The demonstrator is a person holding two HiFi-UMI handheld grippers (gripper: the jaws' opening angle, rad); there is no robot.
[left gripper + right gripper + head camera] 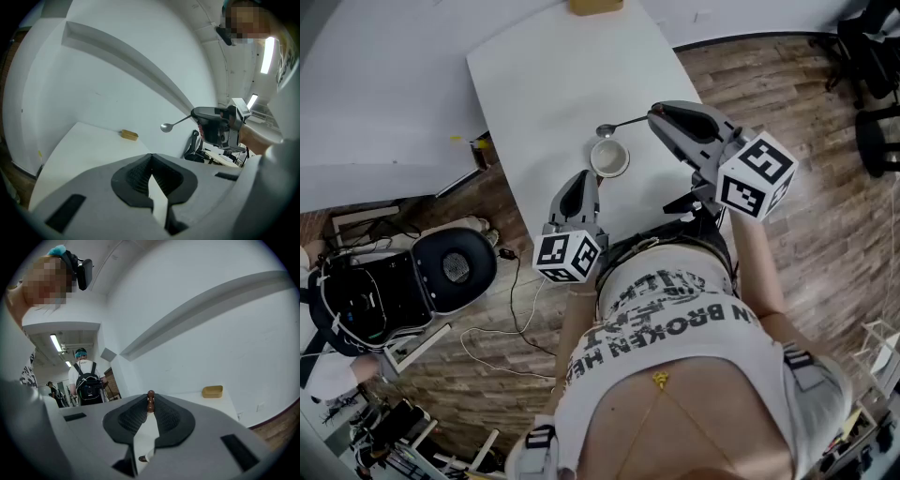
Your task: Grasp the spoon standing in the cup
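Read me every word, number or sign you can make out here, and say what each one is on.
"ON BROKEN": printed on the person's white T-shirt, seen in the head view.
"HE...": the shirt's line below that in the picture; the rest is creased and unreadable.
The shirt's line above: too distorted to read.
Marker cubes: black-and-white square patterns only, no words.
Nothing else is legible in either gripper view.

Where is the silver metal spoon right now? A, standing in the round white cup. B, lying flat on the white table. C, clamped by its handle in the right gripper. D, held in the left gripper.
C: the right gripper has its jaws shut on the handle end of the silver metal spoon, whose bowl hangs in the air, outside the round white cup.
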